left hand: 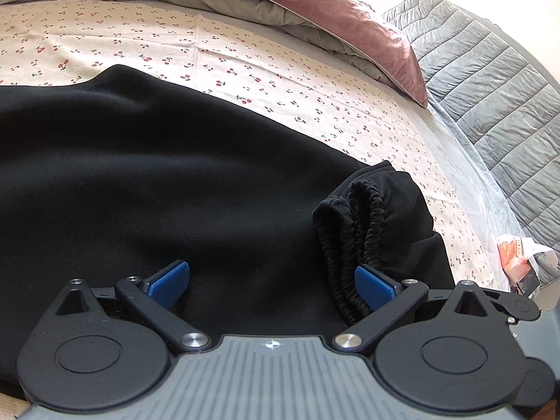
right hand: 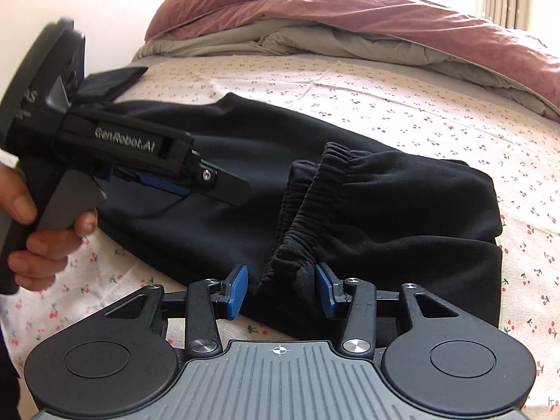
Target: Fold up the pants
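Black pants [left hand: 140, 175] lie folded over on the cherry-print sheet [left hand: 245, 56]. Their gathered elastic band [left hand: 353, 231] sits doubled on top at the right. My left gripper [left hand: 271, 285] is open wide just above the cloth, its right pad [left hand: 372, 288] against the band's lower end. In the right wrist view the pants [right hand: 402, 210] fill the middle, and the band [right hand: 301, 224] runs down into my right gripper [right hand: 281, 293]. That gripper is half open around the band's end, with a gap at the left pad [right hand: 236, 292]. The left gripper [right hand: 241, 192] hovers over the pants at left.
A hand [right hand: 38, 245] holds the left gripper's handle at the left edge. A pink and grey duvet [left hand: 315, 10] is bunched along the far side of the bed. A grey quilted panel [left hand: 490, 87] borders the bed at right, with a small orange packet [left hand: 518, 259] beside it.
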`<state>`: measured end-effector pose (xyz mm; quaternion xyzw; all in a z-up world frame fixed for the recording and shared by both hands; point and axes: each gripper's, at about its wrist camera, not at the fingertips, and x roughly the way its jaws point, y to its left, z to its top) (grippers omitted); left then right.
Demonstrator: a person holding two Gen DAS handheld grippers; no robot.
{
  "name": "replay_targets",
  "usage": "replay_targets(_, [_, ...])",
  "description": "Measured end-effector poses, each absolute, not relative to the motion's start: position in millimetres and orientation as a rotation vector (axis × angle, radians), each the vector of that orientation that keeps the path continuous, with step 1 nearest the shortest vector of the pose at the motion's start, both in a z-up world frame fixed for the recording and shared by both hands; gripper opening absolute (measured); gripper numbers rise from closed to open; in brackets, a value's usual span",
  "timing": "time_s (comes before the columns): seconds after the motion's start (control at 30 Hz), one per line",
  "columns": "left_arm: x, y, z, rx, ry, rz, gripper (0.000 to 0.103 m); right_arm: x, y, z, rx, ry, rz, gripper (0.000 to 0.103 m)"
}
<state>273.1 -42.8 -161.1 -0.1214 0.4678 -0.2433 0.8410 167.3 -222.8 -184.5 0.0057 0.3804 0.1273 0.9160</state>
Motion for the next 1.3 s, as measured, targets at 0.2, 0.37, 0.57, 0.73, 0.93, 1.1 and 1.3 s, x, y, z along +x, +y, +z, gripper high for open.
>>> replay_targets(0.2, [268.4,-49.4,-161.7,-0.246,0.981,-0.470,0.103,166.9,-200.6,-196.6,-0.179,0.770,0.182,0.040])
replay_targets(0.37, [270.0,-45.0,-159.9,-0.272,0.954,-0.470,0.103,164.0,-177.2,-205.6,-0.328,0.759,0.162,0.035])
replay_targets(0.57, [271.3,-34.7,-155.9,-0.430,0.934,-0.550,0.103,163.7,-183.4,-196.0,-0.197,0.741,0.123,0.018])
replay_targets(0.73, [274.0,-26.9,-158.9,-0.666,0.942,-0.656,0.103,161.8,-202.3,-171.2,0.017,0.682,0.159,0.015])
replay_targets(0.93, [271.8,-40.9,-167.3,-0.624,0.984,-0.652,0.103,157.3,-189.3,-178.1,-0.287,0.698,0.154,0.020])
replay_targets(1.1, [273.9,-41.8,-164.6,-0.589,0.983,-0.640,0.103,143.1,-175.3,-204.7,-0.512,0.676,0.140,0.021])
replay_targets(1.3, [273.2,-39.4,-166.0,-0.573,0.980,-0.632,0.103,129.0,-162.5,-206.7,-0.573,0.648,0.148,0.021])
